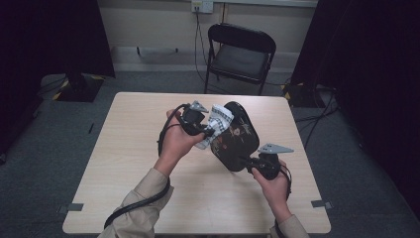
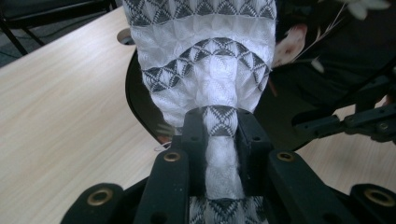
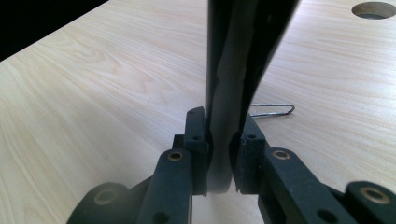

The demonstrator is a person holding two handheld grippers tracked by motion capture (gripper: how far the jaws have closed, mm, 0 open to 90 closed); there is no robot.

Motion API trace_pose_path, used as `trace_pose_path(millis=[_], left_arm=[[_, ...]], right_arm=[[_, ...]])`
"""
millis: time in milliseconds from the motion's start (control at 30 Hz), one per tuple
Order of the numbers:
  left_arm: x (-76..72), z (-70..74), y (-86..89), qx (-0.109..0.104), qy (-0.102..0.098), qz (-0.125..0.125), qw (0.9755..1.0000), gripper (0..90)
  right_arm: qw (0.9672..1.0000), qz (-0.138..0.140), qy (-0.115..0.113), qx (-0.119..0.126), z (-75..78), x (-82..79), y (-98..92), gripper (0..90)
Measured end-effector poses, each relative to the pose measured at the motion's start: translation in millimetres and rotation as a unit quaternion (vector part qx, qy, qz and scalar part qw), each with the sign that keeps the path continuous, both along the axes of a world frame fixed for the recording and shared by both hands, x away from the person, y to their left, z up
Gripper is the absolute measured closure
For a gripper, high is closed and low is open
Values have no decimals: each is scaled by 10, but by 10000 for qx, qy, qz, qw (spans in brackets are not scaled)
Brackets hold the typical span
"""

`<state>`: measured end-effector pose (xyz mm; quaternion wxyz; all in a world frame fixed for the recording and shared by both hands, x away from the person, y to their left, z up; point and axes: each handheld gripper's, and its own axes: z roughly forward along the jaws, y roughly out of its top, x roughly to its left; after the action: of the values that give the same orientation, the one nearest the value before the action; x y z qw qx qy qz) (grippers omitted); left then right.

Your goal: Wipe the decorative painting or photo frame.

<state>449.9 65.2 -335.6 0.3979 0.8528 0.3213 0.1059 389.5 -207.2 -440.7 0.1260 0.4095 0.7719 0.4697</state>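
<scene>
A black lacquered tray [image 1: 237,136] with a pale flower pattern is held tilted above the table. My right gripper [image 1: 246,161] is shut on its near rim; in the right gripper view the jaws [image 3: 223,140] clamp the tray's thin dark edge [image 3: 238,56]. A white cloth [image 1: 218,121] with grey triangle bands lies against the tray's left side. My left gripper [image 1: 207,131] is shut on it. In the left gripper view the cloth [image 2: 210,70] is bunched between the jaws [image 2: 220,135] and spreads over the tray [image 2: 327,70].
The light wooden table [image 1: 148,148] has a round cable hole [image 3: 373,9] near its far edge. A thin bent wire [image 3: 273,110] lies on the wood behind the tray. A black folding chair [image 1: 240,54] stands beyond the table; dark curtains hang at both sides.
</scene>
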Motion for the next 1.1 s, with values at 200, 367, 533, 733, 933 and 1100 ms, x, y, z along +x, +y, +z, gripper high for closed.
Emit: trace_pose_path(millis=[200,367,533,733,933,1100], left_arm=[[-19,-248,3,72,154,14,9999,764],[-32,-400,-14,97,241,-2,9997,764],[-36,-610,-22,178,401,23,9990,764],[-41,-754,-24,191,490,40,9986,765],[-62,-930,-27,241,658,59,9975,765],[-77,-1045,-31,283,734,72,9969,765]], right_arm=[[10000,2,5,0,1,2,0,790],[10000,0,12,-1,1,1,-1,789],[10000,8,11,2,1,4,-3,789],[10000,8,17,10,1,7,-4,789],[10000,6,22,12,1,7,-4,789],[10000,1,28,23,1,8,-4,789]])
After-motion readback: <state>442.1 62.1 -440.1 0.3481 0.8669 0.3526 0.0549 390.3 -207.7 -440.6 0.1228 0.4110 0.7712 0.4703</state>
